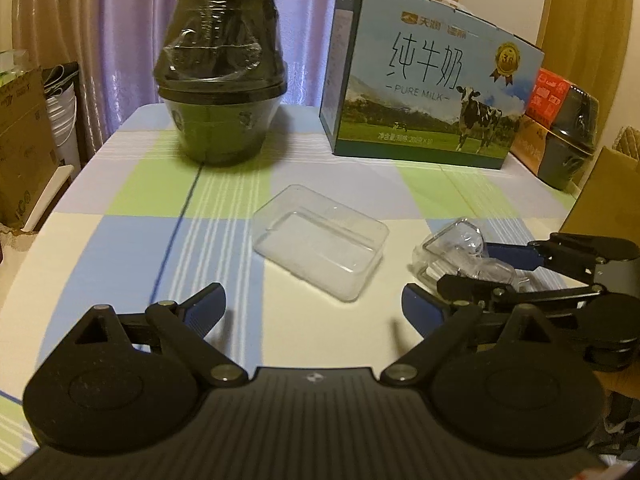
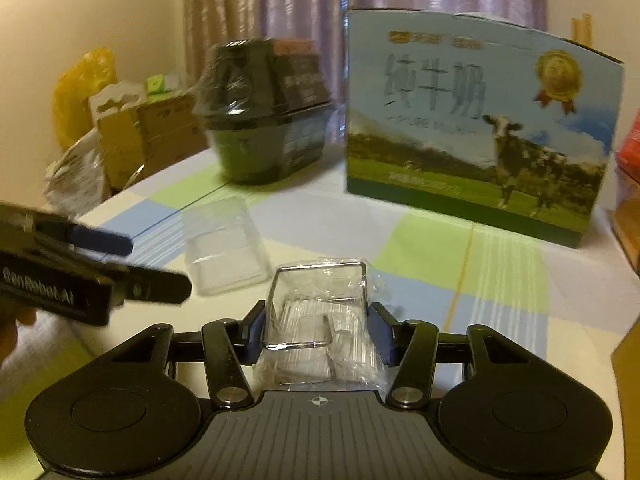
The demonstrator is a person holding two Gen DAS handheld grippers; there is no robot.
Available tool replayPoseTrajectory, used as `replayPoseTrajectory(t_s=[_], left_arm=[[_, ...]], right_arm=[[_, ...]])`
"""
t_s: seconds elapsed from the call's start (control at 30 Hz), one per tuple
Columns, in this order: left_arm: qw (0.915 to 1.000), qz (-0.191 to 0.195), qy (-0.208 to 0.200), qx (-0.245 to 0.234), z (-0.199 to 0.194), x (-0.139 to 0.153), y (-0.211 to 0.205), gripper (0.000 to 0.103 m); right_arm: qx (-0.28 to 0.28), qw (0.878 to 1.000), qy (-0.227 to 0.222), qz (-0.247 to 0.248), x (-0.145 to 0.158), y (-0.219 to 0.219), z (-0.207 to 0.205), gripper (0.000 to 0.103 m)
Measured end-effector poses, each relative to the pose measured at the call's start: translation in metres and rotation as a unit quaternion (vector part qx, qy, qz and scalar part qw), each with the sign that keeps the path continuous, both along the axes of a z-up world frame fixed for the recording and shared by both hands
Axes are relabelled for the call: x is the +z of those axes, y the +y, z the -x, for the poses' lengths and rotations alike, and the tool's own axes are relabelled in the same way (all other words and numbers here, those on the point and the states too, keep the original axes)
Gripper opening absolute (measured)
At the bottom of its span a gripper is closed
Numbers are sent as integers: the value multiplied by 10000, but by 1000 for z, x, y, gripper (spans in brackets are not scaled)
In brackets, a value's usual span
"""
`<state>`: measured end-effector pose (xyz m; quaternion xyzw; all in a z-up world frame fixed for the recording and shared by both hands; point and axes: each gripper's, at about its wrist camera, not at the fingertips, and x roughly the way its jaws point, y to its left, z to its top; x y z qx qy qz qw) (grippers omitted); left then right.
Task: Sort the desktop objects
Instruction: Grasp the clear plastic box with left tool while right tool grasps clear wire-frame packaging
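Left wrist view: left gripper (image 1: 310,306) gapes wide over the checked tablecloth (image 1: 120,240), the clear tray (image 1: 320,242) just beyond. Right wrist view: right gripper (image 2: 318,334) clamps a clear plastic packet (image 2: 320,320), near the tray (image 2: 224,246).

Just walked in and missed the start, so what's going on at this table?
A person is sorting desktop items with a hand-held gripper in each hand. The right hand-held gripper is shut on a small clear plastic packet, just above the checked tablecloth. The left hand-held gripper is open and empty, facing an empty clear plastic tray. Behind stand a wrapped dark bowl set and a milk carton box.
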<state>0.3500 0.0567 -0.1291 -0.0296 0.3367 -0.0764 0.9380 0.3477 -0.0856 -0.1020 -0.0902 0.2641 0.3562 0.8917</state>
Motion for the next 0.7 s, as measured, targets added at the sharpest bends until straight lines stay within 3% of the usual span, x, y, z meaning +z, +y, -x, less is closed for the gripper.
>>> replayPoseTrajectory(t_s=[0.2, 0.4, 0.7], left_arm=[[9998, 66, 91, 189, -18, -8, -14, 93], [9993, 55, 110, 341, -30, -12, -16, 93], [9979, 341, -39, 549, -24, -1, 21, 93]], right_arm=[[-408, 9991, -61, -74, 0, -11, -11, 49], [-271, 9995, -58, -120, 0, -4, -23, 49], [799, 9966, -33, -209, -3, 30, -20, 49]])
